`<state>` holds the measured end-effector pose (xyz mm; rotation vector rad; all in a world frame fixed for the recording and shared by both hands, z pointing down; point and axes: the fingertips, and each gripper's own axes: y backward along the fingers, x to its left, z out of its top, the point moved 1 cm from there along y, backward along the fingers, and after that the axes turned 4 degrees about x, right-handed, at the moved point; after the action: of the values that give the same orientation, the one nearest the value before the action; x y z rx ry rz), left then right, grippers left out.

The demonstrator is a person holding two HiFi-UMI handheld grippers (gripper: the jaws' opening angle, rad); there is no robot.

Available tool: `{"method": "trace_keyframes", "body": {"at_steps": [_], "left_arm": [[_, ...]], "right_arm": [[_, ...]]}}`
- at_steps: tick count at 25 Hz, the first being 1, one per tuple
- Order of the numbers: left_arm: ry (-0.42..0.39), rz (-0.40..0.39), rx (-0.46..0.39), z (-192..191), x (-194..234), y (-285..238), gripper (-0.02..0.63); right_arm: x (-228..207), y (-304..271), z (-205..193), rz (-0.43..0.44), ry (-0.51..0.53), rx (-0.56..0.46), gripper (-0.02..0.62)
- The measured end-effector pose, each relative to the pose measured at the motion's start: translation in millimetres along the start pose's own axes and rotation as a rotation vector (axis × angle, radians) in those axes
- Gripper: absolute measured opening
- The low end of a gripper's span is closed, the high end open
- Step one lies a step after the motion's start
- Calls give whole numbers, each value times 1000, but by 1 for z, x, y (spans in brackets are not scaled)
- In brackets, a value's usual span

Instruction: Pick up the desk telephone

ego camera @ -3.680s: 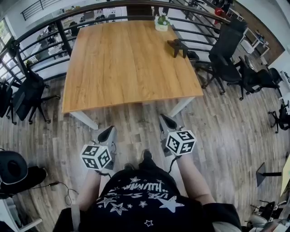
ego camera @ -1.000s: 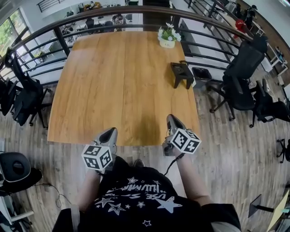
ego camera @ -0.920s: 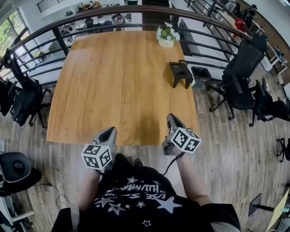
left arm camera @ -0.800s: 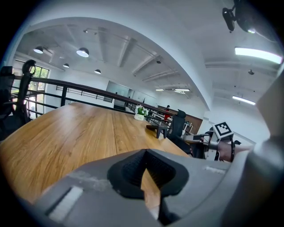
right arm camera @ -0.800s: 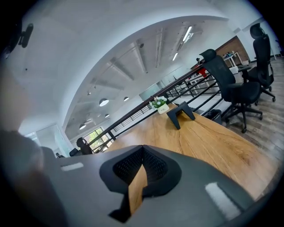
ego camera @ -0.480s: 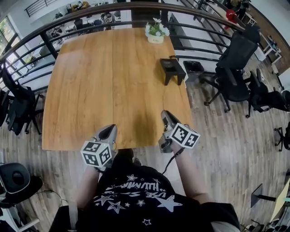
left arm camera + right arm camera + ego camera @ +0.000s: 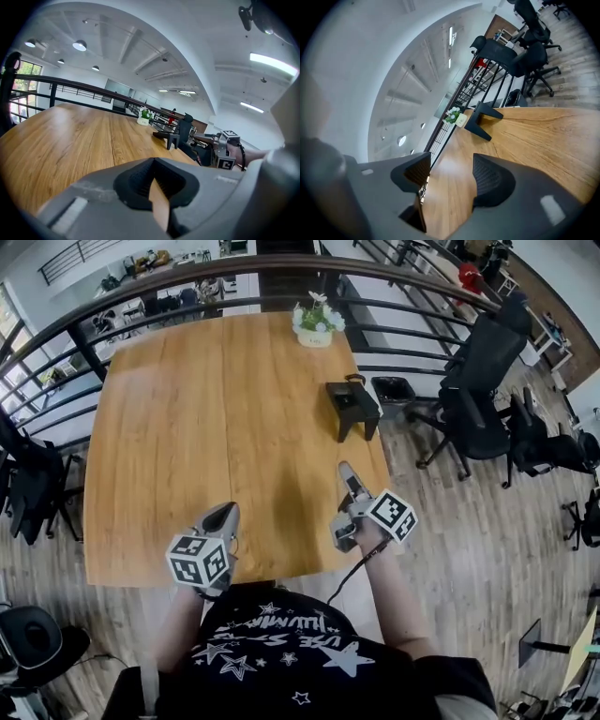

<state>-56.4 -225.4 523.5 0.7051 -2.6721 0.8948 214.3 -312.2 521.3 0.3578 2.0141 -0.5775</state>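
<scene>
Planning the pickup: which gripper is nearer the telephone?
Right. The right gripper, jaws just opened and empty, is short of the telephone on its near side; the left gripper is farther, leftward.

Both forearms reach forward from the torso, left forearm (image 7: 180, 629) and right forearm (image 7: 394, 587) roughly parallel. Left gripper (image 7: 225, 512) sits level over the near edge of the desk (image 7: 169, 427), marker cube (image 7: 199, 562) behind it. Its jaws are pressed together with nothing in them (image 7: 151, 180). Right gripper (image 7: 347, 471) is over the near right corner, further in than the left and rolled to one side. Its jaws have just been opening and stand wide apart with nothing between them (image 7: 450, 176).
</scene>
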Motion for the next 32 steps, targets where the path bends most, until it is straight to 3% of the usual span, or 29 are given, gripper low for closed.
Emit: {"method": "trace_keyframes", "body": {"at_steps": [11,19,27,32], "left_arm": [[-2,-13,-14,44,38,-35,2],[10,-34,20,43,49,-56,2],[14,-52,42,38,54,-68,2],[5,-56,44,42,54,-76,2]], "right_arm": [[-27,-52,58,14,-252,-144,272],[-56,-85,82,-67,-208,-149,272],[-88,-113,101,-116,-306,-186,295],[-92,-125,111,-122,-309,-195,303]]}}
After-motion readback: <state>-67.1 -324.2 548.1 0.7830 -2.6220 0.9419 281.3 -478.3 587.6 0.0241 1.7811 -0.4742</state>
